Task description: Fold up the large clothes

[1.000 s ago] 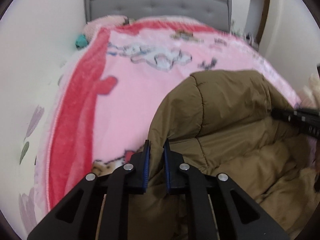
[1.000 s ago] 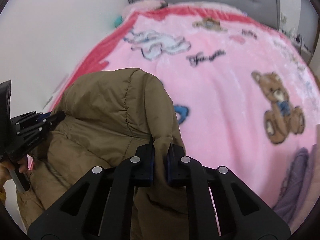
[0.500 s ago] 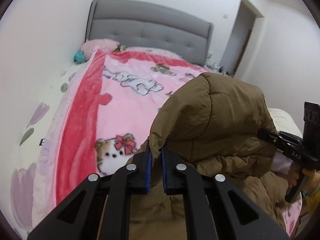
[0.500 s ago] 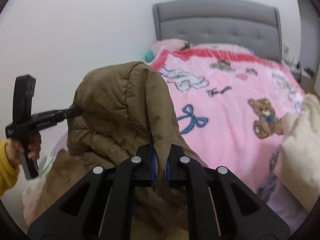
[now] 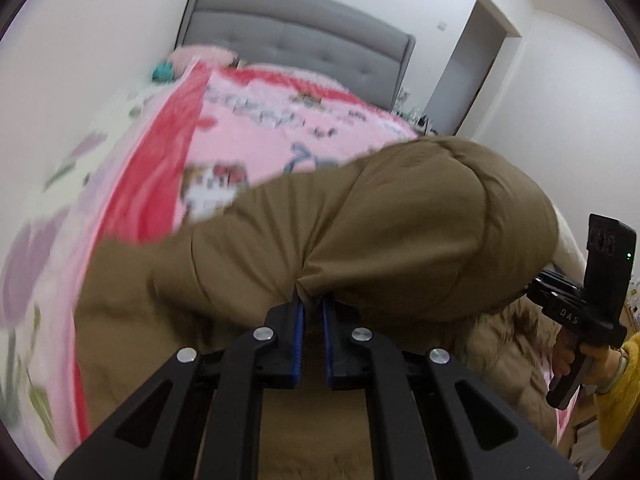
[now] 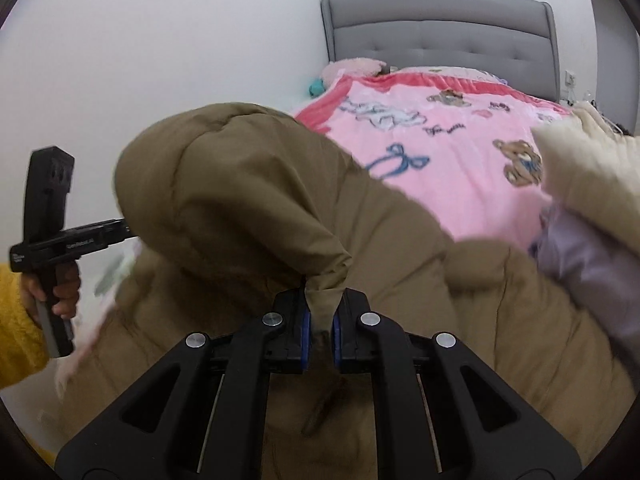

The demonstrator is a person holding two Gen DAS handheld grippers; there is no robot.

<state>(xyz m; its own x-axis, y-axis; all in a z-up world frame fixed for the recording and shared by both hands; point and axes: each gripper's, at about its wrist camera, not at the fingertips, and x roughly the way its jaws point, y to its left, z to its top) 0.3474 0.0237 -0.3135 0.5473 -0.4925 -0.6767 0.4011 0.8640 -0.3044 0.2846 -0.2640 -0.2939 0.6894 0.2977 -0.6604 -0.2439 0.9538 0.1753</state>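
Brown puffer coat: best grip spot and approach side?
Grip the coat at its edge, where thin fabric gathers into a pinchable fold; padded panels are too bulky. Come from the near side, as the left gripper and right gripper do.

Matt quilted cloth coat (image 5: 400,232), fleecy blanket (image 6: 460,148), seemingly plastic black fingers (image 5: 286,340)

the left gripper (image 5: 311,308) points forward and downward, its two blue-padded fingers (image 5: 298,320) drawn almost together and pinching brown fabric. the right gripper (image 6: 320,312) is angled the same way, its jaws clamped on a bunched fold of the same fabric. in each wrist view the other gripper shows at the frame's edge, gripped by a hand (image 6: 66,292) in a yellow sleeve (image 5: 618,392).
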